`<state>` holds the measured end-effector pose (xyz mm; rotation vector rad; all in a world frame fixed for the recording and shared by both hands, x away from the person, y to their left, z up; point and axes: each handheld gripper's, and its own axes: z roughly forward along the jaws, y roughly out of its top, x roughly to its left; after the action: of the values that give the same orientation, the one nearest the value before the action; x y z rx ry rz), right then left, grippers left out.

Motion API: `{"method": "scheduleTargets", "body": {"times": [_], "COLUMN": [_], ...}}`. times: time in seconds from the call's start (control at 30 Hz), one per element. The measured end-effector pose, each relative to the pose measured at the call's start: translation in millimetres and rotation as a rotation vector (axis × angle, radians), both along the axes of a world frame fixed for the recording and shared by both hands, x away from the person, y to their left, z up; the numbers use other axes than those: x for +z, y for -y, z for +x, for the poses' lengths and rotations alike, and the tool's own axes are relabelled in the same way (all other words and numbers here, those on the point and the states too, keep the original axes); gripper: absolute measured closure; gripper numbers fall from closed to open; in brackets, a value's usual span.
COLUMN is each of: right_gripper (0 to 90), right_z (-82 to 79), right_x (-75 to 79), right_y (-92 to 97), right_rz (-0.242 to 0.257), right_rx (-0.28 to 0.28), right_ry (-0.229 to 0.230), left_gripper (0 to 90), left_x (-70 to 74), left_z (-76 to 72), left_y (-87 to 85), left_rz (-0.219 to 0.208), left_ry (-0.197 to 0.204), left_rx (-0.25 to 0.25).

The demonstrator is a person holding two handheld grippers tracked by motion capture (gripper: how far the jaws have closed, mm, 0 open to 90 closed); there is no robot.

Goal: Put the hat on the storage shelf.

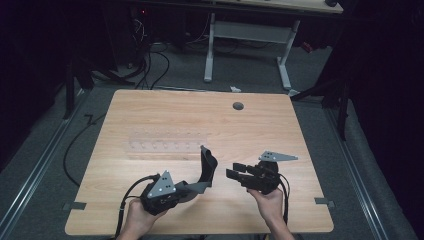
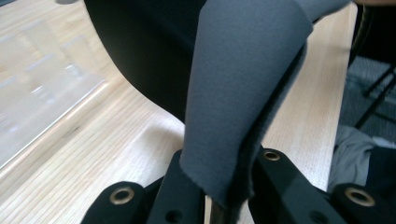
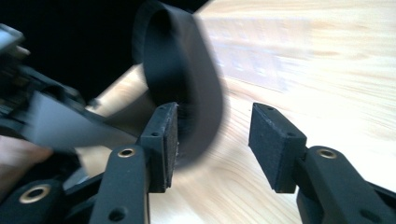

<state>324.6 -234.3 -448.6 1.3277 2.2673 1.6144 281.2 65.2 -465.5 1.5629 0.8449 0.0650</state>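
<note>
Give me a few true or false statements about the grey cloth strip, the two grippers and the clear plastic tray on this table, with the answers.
1. The left gripper is clamped on the grey cloth strip. True.
2. The right gripper is shut tight on the strip. False: its jaws stand apart with nothing pressed between the pads, and the strip curls just beyond its left pad.
3. The strip lies flat on the table. False: it is held up and its free end curls upward.
4. A clear plastic tray lies on the table beyond the grippers. True.
5. The tray is held by a gripper. False: it rests on the wood, apart from both.
</note>
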Motion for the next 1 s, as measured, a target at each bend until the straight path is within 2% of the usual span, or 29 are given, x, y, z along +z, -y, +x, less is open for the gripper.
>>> {"method": "scheduleTargets", "body": {"times": [0.03,0.17,0.27,0.3,0.33,0.37,0.47,0.5,0.53,0.57,0.6,0.63,0.67,0.7,0.73,0.77,0.83,1.0], "right_gripper": [50.9,48.8,46.8,46.8,45.5,44.8,42.8,42.8,41.7,41.7,40.5,40.5,40.3,39.7,38.7,38.2,37.5,35.5], "right_z": [0.0,3.7,5.7,5.7,7.2,8.3,11.1,11.1,12.2,12.2,13.0,13.0,13.2,13.4,13.4,13.0,12.9,16.2], "right_x": [-3.6,-29.1,-44.8,-44.8,-53.8,-57.8,-66.4,-66.4,-70.7,-70.7,-73.7,-73.7,-74.7,-78.4,-79.6,-81.3,-81.7,-82.3], "right_y": [3.7,18.5,25.3,25.3,29.1,31.1,36.1,36.1,38.4,38.4,39.3,39.3,39.0,35.8,34.8,34.8,34.9,39.8], "right_rz": [-0.03,-0.143,-0.2,-0.2,-0.242,-0.265,-0.326,-0.326,-0.369,-0.369,-0.41,-0.41,-0.436,-0.513,-0.53,-0.532,-0.528,-0.499], "right_rx": [-0.022,-0.121,-0.181,-0.181,-0.222,-0.241,-0.294,-0.294,-0.33,-0.33,-0.353,-0.353,-0.358,-0.369,-0.37,-0.372,-0.375,-0.388], "right_ry": [0.0,-0.023,-0.037,-0.037,-0.04,-0.038,-0.028,-0.028,-0.019,-0.019,-0.01,-0.01,-0.001,0.024,0.026,0.045,0.045,0.015], "left_gripper": [86.1,86.0,86.0,86.0,86.0,86.0,85.9,85.9,85.9,85.9,85.9,85.9,85.8,85.8,85.8,85.8,85.8,85.8], "left_x": [1.9,4.0,6.5,6.5,7.3,7.9,10.7,11.7,12.6,13.2,13.7,14.3,15.2,15.7,16.2,17.0,18.1,21.6], "left_z": [3.0,6.5,8.6,8.6,9.2,9.9,11.8,12.3,13.5,14.3,15.3,15.9,17.0,17.9,18.4,19.2,20.3,24.4], "left_y": [-5.7,-13.3,-19.5,-19.5,-20.7,-21.9,-26.3,-27.8,-30.0,-31.5,-33.4,-34.7,-37.0,-39.0,-40.4,-42.6,-45.8,-55.0], "left_rz": [-0.031,-0.049,-0.068,-0.068,-0.071,-0.075,-0.09,-0.097,-0.099,-0.108,-0.11,-0.115,-0.125,-0.127,-0.129,-0.13,-0.137,-0.156], "left_ry": [-0.02,-0.029,-0.035,-0.035,-0.036,-0.035,-0.035,-0.037,-0.036,-0.038,-0.039,-0.043,-0.049,-0.05,-0.052,-0.051,-0.051,-0.049], "left_rx": [0.023,0.053,0.073,0.073,0.079,0.084,0.096,0.101,0.108,0.117,0.124,0.13,0.139,0.144,0.149,0.158,0.168,0.202]}}
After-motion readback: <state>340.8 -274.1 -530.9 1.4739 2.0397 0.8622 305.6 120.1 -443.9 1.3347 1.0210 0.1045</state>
